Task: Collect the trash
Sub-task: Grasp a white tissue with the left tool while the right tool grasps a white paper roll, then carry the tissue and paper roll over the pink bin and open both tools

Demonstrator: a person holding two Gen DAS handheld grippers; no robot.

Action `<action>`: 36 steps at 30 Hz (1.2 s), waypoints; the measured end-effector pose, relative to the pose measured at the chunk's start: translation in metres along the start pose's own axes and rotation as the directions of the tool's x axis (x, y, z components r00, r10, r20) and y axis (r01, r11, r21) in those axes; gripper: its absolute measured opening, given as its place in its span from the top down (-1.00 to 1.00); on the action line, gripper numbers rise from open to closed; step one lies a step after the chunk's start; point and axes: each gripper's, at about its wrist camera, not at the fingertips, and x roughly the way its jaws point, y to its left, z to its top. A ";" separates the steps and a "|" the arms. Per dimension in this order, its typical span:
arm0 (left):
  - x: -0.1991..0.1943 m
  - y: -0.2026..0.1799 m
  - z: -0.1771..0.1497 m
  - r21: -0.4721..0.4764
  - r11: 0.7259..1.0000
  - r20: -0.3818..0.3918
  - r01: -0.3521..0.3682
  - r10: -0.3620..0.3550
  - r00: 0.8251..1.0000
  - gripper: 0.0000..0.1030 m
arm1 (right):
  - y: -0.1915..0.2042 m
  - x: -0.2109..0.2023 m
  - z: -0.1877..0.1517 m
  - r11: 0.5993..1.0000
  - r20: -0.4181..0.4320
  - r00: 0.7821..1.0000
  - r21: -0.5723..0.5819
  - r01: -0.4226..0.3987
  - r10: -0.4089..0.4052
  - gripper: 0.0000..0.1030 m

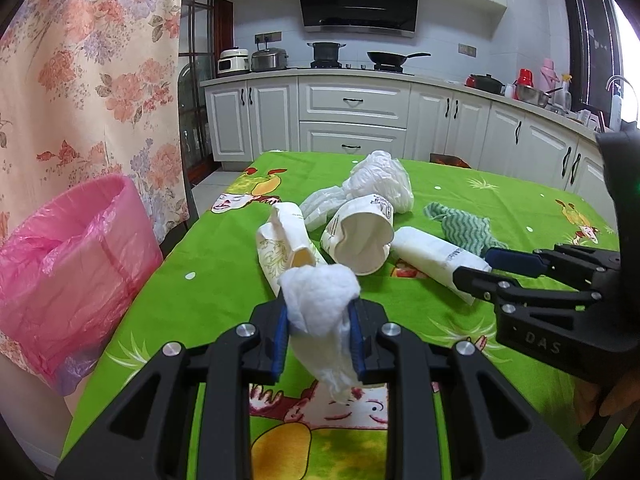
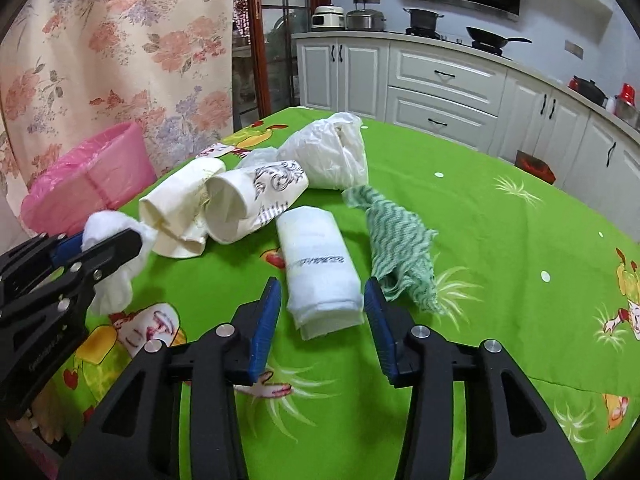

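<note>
My left gripper [image 1: 320, 312] is shut on a crumpled white tissue [image 1: 320, 300], held above the green tablecloth; it also shows in the right wrist view [image 2: 108, 232]. My right gripper [image 2: 322, 300] is open, its blue pads on either side of a folded white tissue pack [image 2: 320, 264], which also shows in the left wrist view [image 1: 432, 256]. Behind lie a crushed paper cup [image 1: 360, 236], a flattened cup [image 1: 280, 240], a white plastic bag [image 1: 380, 180] and a green rag [image 1: 460, 224]. A pink-lined trash bin [image 1: 76, 264] stands left of the table.
The green cartoon tablecloth [image 1: 200, 308] covers the table. A floral curtain [image 1: 88, 80] hangs behind the bin. White kitchen cabinets [image 1: 352, 116] and a stove with pots stand beyond the table's far edge.
</note>
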 end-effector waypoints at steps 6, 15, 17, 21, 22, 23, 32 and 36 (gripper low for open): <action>-0.001 0.000 0.000 0.002 1.000 0.001 -0.001 0.001 1.000 0.53 | 0.000 0.012 0.009 1.000 -0.016 1.000 0.018 0.002 -0.002 0.06; -0.001 0.000 0.000 0.000 1.000 0.005 0.000 0.000 1.000 0.53 | 0.008 0.013 0.009 1.000 -0.014 1.000 -0.015 0.002 -0.002 0.41; -0.002 0.000 0.000 -0.001 1.000 0.007 -0.001 0.001 1.000 0.53 | 0.007 0.010 0.007 1.000 -0.004 1.000 -0.009 0.003 -0.003 0.47; -0.002 0.000 0.000 -0.003 1.000 0.011 0.000 0.000 1.000 0.53 | 0.002 0.003 0.004 0.999 0.014 1.000 0.035 0.005 -0.006 0.50; -0.002 0.000 0.000 -0.004 1.000 0.013 -0.001 0.001 1.000 0.53 | 0.001 0.002 0.004 0.999 0.019 1.000 0.044 0.008 -0.008 0.50; -0.002 0.001 0.000 -0.005 1.000 0.015 -0.001 0.001 1.000 0.53 | 0.000 0.000 0.002 0.999 0.023 1.000 0.053 0.010 -0.011 0.51; -0.005 0.012 0.000 -0.057 0.998 0.028 0.035 -0.033 0.999 0.53 | 0.012 -0.025 -0.017 0.996 0.048 0.999 0.088 0.011 -0.016 0.53; -0.012 0.021 -0.005 -0.113 0.992 0.032 0.057 -0.054 0.998 0.53 | 0.015 -0.037 -0.029 0.994 0.052 0.999 0.113 0.009 -0.015 0.53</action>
